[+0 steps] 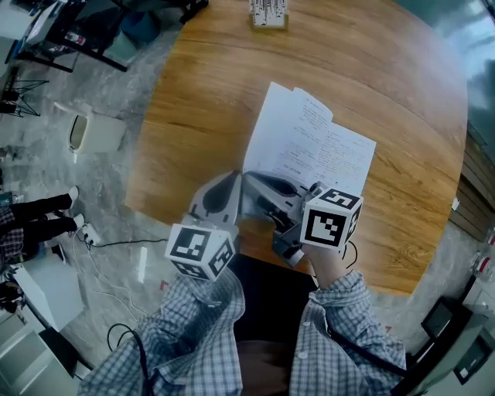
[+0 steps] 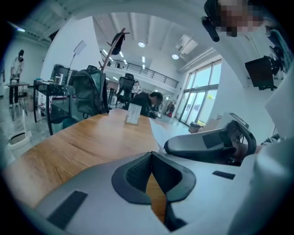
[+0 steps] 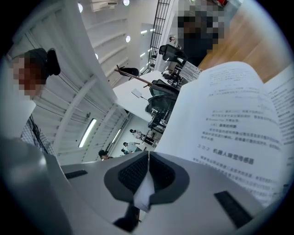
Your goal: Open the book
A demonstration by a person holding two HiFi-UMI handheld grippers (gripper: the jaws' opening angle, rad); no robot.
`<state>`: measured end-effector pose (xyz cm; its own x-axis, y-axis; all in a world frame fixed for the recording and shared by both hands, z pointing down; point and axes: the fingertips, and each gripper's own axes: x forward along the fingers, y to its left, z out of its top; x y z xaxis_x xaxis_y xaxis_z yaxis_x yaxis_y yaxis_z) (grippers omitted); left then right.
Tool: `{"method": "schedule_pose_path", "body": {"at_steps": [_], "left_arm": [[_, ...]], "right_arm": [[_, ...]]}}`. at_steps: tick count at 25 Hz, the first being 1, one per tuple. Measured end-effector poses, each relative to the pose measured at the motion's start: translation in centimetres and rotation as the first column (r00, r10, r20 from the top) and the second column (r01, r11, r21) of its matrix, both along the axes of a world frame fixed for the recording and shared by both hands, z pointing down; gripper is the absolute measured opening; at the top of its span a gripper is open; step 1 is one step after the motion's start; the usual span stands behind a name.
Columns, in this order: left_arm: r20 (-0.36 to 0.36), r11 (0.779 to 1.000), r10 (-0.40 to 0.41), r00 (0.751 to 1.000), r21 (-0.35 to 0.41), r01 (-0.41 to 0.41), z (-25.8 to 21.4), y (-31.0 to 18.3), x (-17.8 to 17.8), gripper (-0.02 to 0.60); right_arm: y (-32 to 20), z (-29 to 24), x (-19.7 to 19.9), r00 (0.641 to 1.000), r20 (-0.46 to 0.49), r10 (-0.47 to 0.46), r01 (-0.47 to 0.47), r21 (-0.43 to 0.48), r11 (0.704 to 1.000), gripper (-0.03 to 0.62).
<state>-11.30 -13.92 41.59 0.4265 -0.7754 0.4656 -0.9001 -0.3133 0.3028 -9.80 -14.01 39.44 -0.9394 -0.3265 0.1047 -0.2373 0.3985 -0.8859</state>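
A round wooden table (image 1: 402,116) fills most of the head view. The book (image 1: 317,147) lies open on it, toward the person's edge, its white printed pages facing up. The right gripper (image 3: 148,155) sits at the book's near-left corner. Its jaws are closed on the edge of one page (image 3: 229,119), which curves up out of them. The left gripper (image 2: 151,155) sits just beside it on the left, over bare wood. Its jaws meet at the tips with nothing between them. A small card stand (image 1: 268,14) is at the table's far edge, well apart from the book.
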Motion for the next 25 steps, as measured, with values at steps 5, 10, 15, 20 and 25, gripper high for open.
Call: {"method": "schedule_pose_path", "body": {"at_steps": [5, 10, 15, 20, 25], "left_arm": [[0.026, 0.999, -0.038, 0.999, -0.032, 0.038, 2.0, -0.6, -2.8, 0.008], [0.033, 0.996, -0.072, 0.997, -0.059, 0.074, 3.6, -0.7, -4.4, 0.008], [0.037, 0.991, -0.083, 0.996, -0.1, 0.087, 5.7, -0.8, -5.5, 0.008], [0.059, 0.991, -0.098, 0.993, -0.08, 0.103, 5.6, -0.6, -6.6, 0.008], [0.06, 0.995, -0.079, 0.995, -0.05, 0.082, 3.8, 0.0, -6.3, 0.008]], "right_arm": [[-0.7, 2.0, -2.8, 0.999, -0.004, -0.037, 0.037, -0.027, 0.999, 0.02], [-1.0, 3.8, -4.4, 0.998, -0.012, -0.065, 0.064, -0.051, 0.997, 0.02], [-1.1, 6.0, -5.5, 0.996, -0.041, -0.082, 0.079, -0.077, 0.994, 0.02], [-1.2, 7.8, -6.3, 0.991, -0.096, -0.097, 0.087, -0.103, 0.991, 0.02], [-1.3, 8.8, -6.6, 0.985, -0.149, -0.088, 0.068, -0.134, 0.989, 0.02]]}}
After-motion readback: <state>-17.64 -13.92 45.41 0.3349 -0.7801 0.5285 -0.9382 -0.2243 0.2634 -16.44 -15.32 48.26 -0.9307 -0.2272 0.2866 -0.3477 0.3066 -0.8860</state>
